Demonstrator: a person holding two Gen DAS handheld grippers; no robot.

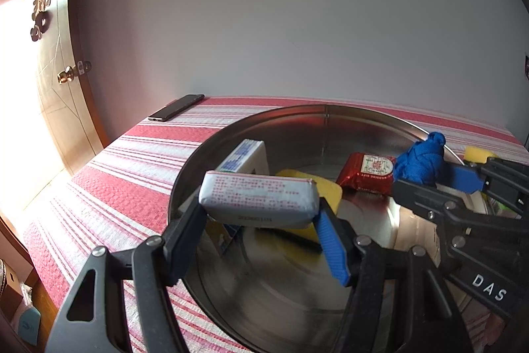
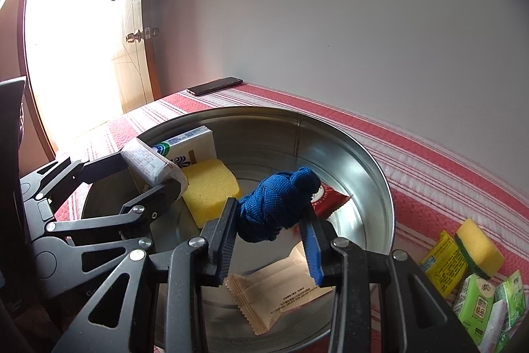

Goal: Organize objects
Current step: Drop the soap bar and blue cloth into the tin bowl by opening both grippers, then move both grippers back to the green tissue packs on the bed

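Note:
A round metal tin [image 1: 297, 121] [image 2: 370, 167] sits on the red striped cloth. My left gripper [image 1: 261, 220] is shut on a grey-white tissue pack [image 1: 261, 199] [image 2: 152, 166], held above the tin's near left side. My right gripper [image 2: 271, 230] [image 1: 429, 184] is shut on a knotted blue cloth bundle [image 2: 277, 204] [image 1: 421, 161], held over the tin's middle. Inside the tin lie a yellow sponge [image 2: 211, 187] [image 1: 325, 187], a red snack packet [image 1: 367, 174] [image 2: 330, 199], a white-blue box [image 1: 246, 154] [image 2: 191, 144] and a beige wrapper [image 2: 274, 293].
A dark phone [image 1: 177, 111] [image 2: 215, 85] lies at the table's far corner by the wall. Right of the tin lie a yellow sponge with green backing [image 2: 479, 250], a yellow packet [image 2: 443, 263] and green tissue packs [image 2: 476, 303]. A wooden door [image 1: 62, 62] stands left.

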